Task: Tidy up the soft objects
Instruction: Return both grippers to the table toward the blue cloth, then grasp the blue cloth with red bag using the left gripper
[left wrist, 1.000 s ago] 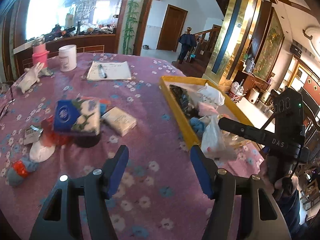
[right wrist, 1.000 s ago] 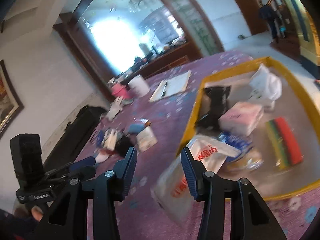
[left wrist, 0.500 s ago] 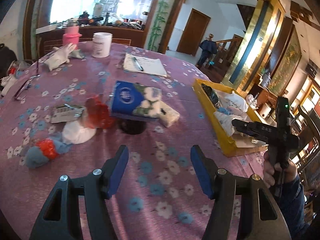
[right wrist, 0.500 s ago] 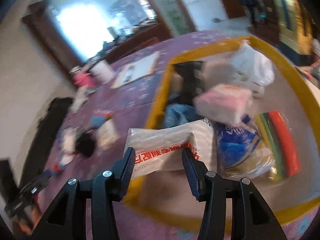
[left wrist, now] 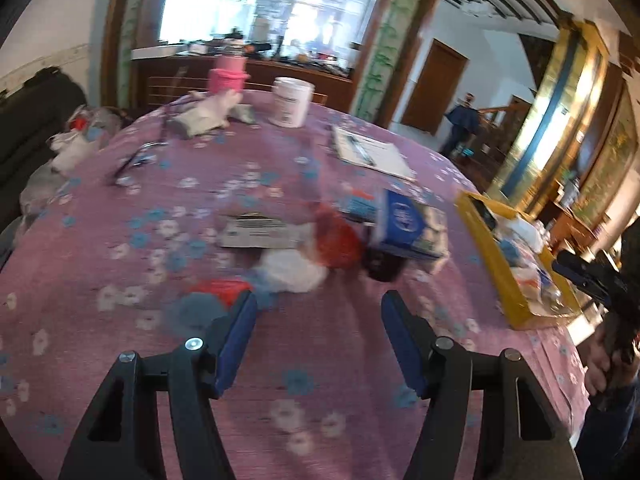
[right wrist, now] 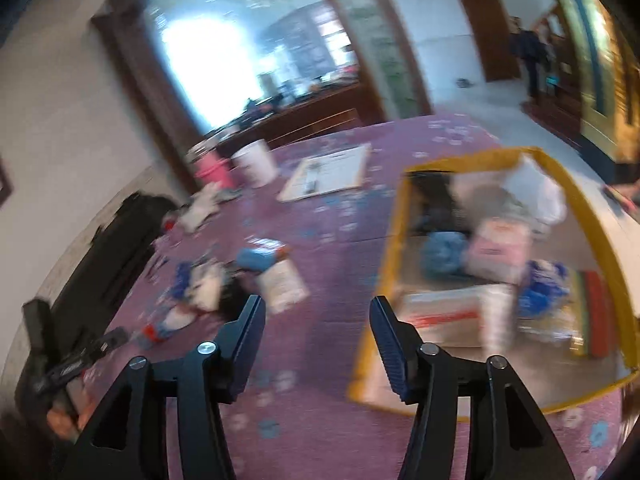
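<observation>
Round purple floral-clothed table point(left wrist: 328, 396) with yellow tray point(left wrist: 494, 270), tissue pack point(left wrist: 408, 229), notepad point(left wrist: 372, 152), white jar point(left wrist: 291, 102).

I see soft items piled left of the yellow tray point(left wrist: 493, 268): blue tissue pack point(left wrist: 404, 228), red bag point(left wrist: 338, 242), white wad point(left wrist: 290, 268). More soft packs fill the tray.

Beyond your jaws a round table in a purple flowered cloth point(left wrist: 248, 184) fills the room. Past it, straight ahead, a bright window point(left wrist: 272, 4) glares above a dark wooden counter point(left wrist: 280, 72). Ahead to your right stands a brown door point(left wrist: 434, 84) in a white wall.
</observation>
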The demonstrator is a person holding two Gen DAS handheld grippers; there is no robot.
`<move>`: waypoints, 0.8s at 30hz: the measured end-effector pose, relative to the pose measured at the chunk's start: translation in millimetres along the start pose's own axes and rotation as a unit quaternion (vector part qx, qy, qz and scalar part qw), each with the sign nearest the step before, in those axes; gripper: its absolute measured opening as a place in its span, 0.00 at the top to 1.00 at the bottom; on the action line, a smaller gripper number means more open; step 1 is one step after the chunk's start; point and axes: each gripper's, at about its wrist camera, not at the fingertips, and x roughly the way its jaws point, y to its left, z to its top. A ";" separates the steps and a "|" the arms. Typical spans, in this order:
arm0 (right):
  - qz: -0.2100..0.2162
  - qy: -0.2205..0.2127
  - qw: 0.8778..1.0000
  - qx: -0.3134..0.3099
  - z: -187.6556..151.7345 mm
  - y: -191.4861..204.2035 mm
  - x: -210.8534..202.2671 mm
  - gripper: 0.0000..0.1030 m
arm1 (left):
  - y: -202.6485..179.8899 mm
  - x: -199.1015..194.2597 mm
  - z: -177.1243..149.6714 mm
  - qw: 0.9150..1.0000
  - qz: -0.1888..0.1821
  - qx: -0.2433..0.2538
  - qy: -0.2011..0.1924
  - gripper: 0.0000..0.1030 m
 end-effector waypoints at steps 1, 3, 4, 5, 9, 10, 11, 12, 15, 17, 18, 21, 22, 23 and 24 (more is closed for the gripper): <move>0.005 0.009 1.000 -0.006 -1.5 8.2 7.8 0.42 | 6.5 -1.9 0.4 1.000 0.005 -0.003 0.000 0.38; 0.011 0.031 0.999 -0.020 -5.8 26.2 27.0 0.42 | 20.4 -7.5 1.9 1.000 0.019 -0.010 -0.004 0.37; 0.011 0.039 0.999 -0.023 -8.0 31.6 35.0 0.42 | 26.5 -9.6 2.2 1.000 0.024 -0.013 -0.004 0.33; 0.010 0.048 0.999 -0.024 -9.3 36.1 43.8 0.42 | 33.8 -12.0 2.7 0.999 0.030 -0.017 -0.004 0.31; 0.029 0.067 0.997 -0.021 -12.1 48.6 77.7 0.42 | 56.4 -10.1 8.1 0.999 0.045 -0.016 0.005 0.24; 0.029 0.063 0.997 -0.024 -13.3 49.4 82.1 0.42 | 59.8 -5.0 9.8 0.999 0.051 -0.011 0.016 0.23; 0.031 0.060 0.997 -0.022 -15.4 48.9 88.4 0.42 | 62.3 1.2 11.8 0.998 0.051 -0.005 0.030 0.23; 0.041 0.060 0.997 -0.015 -17.9 44.9 91.8 0.42 | 64.4 9.1 13.8 0.998 0.044 0.003 0.046 0.23; 0.061 0.074 0.995 0.011 -26.1 33.7 100.8 0.42 | 67.0 35.6 20.9 0.996 0.027 0.016 0.088 0.23; 0.063 0.078 0.995 0.020 -27.5 27.0 103.0 0.42 | 65.0 48.6 23.6 0.994 0.021 0.026 0.101 0.23; 0.063 0.075 0.995 0.023 -27.6 24.1 101.9 0.42 | 62.4 55.8 25.6 0.994 0.020 0.033 0.104 0.23; 0.062 0.067 0.995 0.029 -26.4 19.7 98.3 0.42 | 53.9 73.3 23.7 0.991 -0.003 0.048 0.128 0.23; 0.063 0.065 0.995 0.029 -26.2 19.3 97.2 0.42 | 49.9 74.2 20.3 0.990 0.000 0.055 0.128 0.25; 0.061 0.064 0.996 0.027 -26.0 19.4 96.5 0.42 | 44.2 73.6 15.6 0.989 -0.001 0.067 0.130 0.29; 0.057 0.064 0.996 0.025 -25.7 19.8 96.6 0.42 | 35.4 71.1 8.5 0.987 0.003 0.085 0.136 0.46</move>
